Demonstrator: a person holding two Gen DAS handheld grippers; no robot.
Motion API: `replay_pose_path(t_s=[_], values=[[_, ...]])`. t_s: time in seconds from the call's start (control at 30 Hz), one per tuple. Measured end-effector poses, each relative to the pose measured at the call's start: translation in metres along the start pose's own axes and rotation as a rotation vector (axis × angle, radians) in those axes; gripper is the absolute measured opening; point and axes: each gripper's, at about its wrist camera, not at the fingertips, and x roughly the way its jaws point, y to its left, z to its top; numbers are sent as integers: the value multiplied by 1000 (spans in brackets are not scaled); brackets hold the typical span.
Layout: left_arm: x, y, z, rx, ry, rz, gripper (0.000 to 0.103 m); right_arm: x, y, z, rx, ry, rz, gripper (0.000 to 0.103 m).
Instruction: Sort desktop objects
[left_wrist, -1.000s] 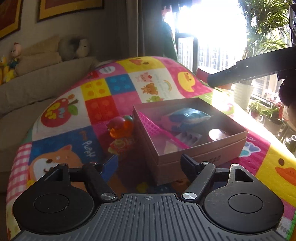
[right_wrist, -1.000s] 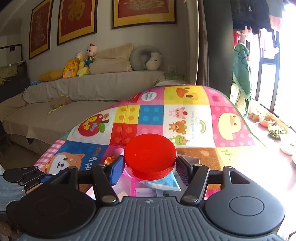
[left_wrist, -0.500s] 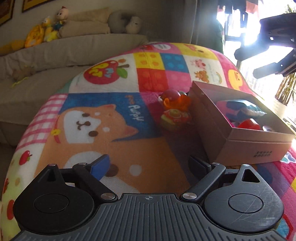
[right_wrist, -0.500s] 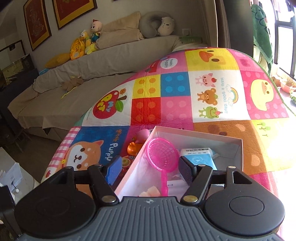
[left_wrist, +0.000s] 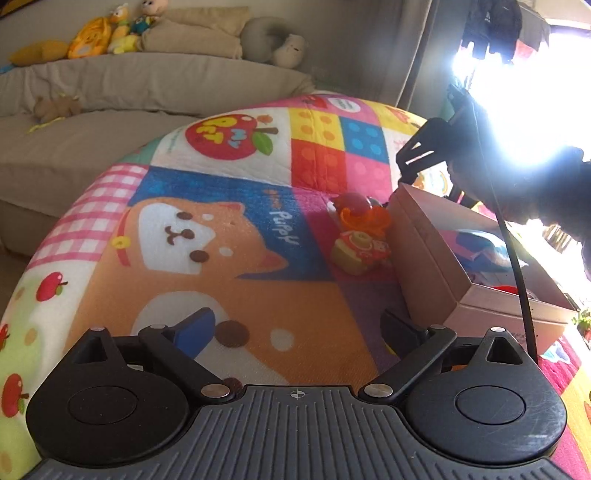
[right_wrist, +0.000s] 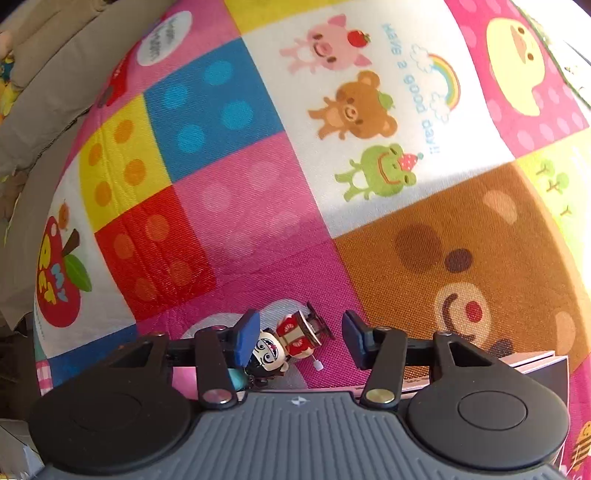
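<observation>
Red-robed wind-up figure (right_wrist: 291, 341) sits between closing right gripper (right_wrist: 295, 338) pads, not yet pinched; next, clamp, lift into cardboard box (left_wrist: 436, 258); left gripper (left_wrist: 299, 325) opening, empty.

A patchwork play mat (left_wrist: 229, 236) covers the table, with a sofa (left_wrist: 110, 96) behind it carrying stuffed toys (left_wrist: 122, 22) along its back. On the mat, a cardboard box (left_wrist: 443, 273) stands toward the right in the left wrist view, a pouch (left_wrist: 480, 247) lying inside it. Two small toys (left_wrist: 362, 232) sit just left of the box's wall, one behind the other. In the right wrist view, a wind-up figure (right_wrist: 291, 341) lies on the mat beside the box's corner (right_wrist: 539, 363).
</observation>
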Motion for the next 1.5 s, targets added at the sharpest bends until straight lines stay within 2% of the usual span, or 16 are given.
replay_pose_path(t_s=[0.17, 0.27, 0.37, 0.57, 0.67, 0.8, 0.87, 0.97, 1.1, 1.17, 1.2, 1.23, 1.33, 1.4, 1.5], values=[[-4, -2, -1, 3, -5, -21, 100, 9, 13, -6, 12, 39, 38, 54], [-4, -3, -1, 6, -7, -17, 100, 13, 37, -13, -41, 66, 79, 50], [-4, -3, -1, 3, -6, -10, 100, 13, 65, -25, -136, 81, 98, 48], [-4, -5, -2, 24, -5, -2, 100, 7, 119, -67, -422, 94, 98, 48], [-4, -10, -3, 59, 9, -8, 100, -2, 133, -97, -548, 134, 127, 47], [-12, -16, -6, 105, 12, -29, 100, -23, 139, -140, -676, 229, 178, 47], [-18, -19, -9, 128, 2, -43, 101, -52, 131, -154, -695, 186, 222, 47], [-23, -26, -14, 178, -7, -42, 101, -110, 102, -173, -723, -15, 239, 50], [-25, -30, -18, 208, -1, -32, 101, -176, 35, -213, -784, -343, 137, 60], [-28, -27, -17, 203, -3, -21, 101, -196, -5, -230, -747, -436, 85, 67], [-29, -25, -17, 193, -5, -12, 101, -201, -27, -237, -715, -446, 72, 73], [-30, -22, -15, 181, -4, -5, 101, -202, -46, -244, -690, -426, 79, 74], [-30, -14, -10, 148, -3, 30, 101, -191, -90, -264, -627, -298, 160, 77], [-33, -9, -7, 139, -6, 59, 101, -173, -98, -281, -621, -255, 189, 77], [-39, -3, -2, 135, -12, 103, 101, -144, -90, -292, -623, -246, 207, 79]])
